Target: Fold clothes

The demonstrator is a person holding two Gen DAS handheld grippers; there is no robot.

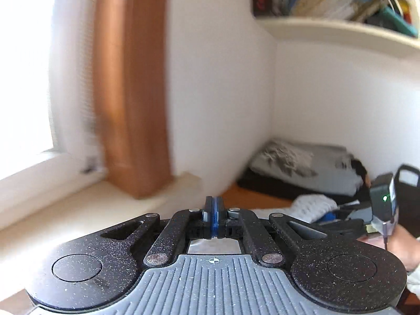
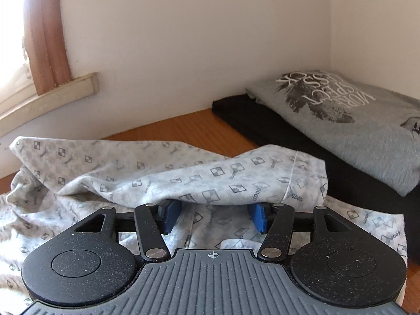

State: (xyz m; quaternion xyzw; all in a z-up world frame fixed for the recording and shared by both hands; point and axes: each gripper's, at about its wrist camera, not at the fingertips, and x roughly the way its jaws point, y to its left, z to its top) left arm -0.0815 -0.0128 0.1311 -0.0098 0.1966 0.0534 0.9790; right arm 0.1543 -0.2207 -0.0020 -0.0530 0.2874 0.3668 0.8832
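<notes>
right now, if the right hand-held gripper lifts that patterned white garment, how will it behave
Probably floppy: the patterned garment already lies in soft folds and drapes over the open right hand-held gripper. Likely light, since the cloth looks thin. It may drag and bunch on the wooden table rather than slide as one piece.

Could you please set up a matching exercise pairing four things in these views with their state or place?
Things:
1. left gripper
2. right gripper
3. grey T-shirt
4. patterned garment

States or places:
A. folded, on top of a black garment
B. crumpled on the wooden table
C. fingers pressed together, raised, facing wall and curtain
D. fingers spread wide, low at the cloth's edge

Pairs: 1-C, 2-D, 3-A, 4-B
</notes>
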